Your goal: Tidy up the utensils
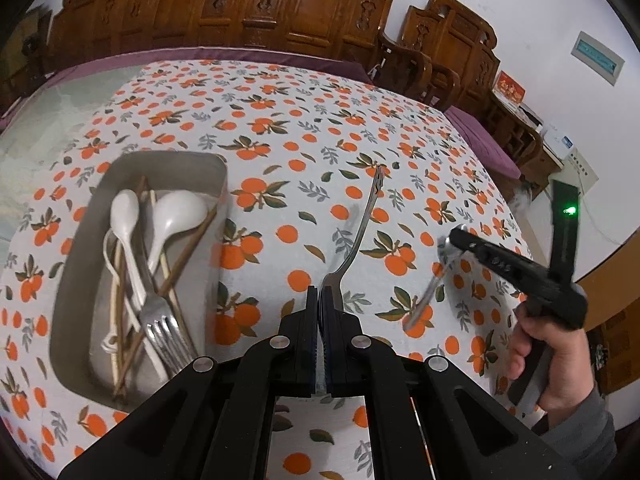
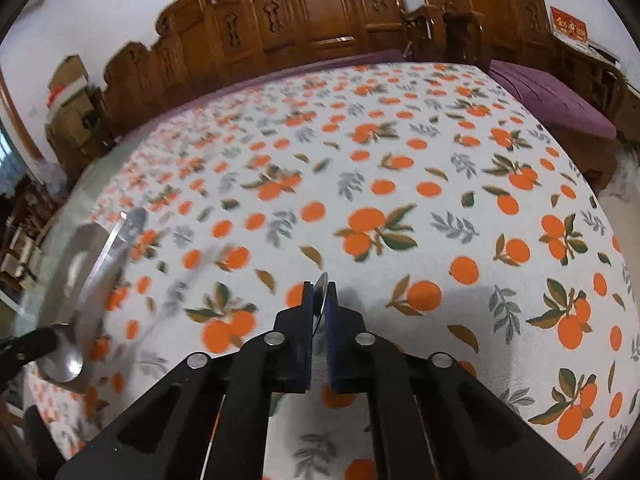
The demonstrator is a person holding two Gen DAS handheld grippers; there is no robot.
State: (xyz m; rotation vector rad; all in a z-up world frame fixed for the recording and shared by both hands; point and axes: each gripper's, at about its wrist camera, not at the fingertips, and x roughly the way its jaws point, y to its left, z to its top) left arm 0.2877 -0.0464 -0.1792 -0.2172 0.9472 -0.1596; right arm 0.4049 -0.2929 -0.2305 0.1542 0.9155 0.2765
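I see the left gripper [image 1: 320, 300] clenched on a metal spoon [image 1: 362, 232]. It pinches the bowl end, and the handle runs from the jaws toward the upper centre of the frame, leaning slightly right. The steel tray [image 1: 218, 188] sits in the left half of the left wrist view, just beside those jaws. It already holds white spoons [image 1: 166, 216], brown chopsticks [image 1: 188, 248] and a fork [image 1: 160, 320]. The tray's long side runs roughly bottom to top of the frame, so the spoon's axis is already close to parallel with it. I judge a sideways shift to the left would bring the spoon over the tray.

The right gripper [image 2: 320, 292] is also clamped. It grips a thin metal utensil [image 1: 424, 304], seen edge-on between the pads and too blurred to name. In the left wrist view it is at the right edge, held in a person's hand [image 1: 536, 356] and well away from the tray, so the left hand is the nearer one.

The only writing I find is gold characters on a red sign [image 1: 510, 86] at the upper right and blue print on a white box [image 1: 560, 144]. I can read neither.
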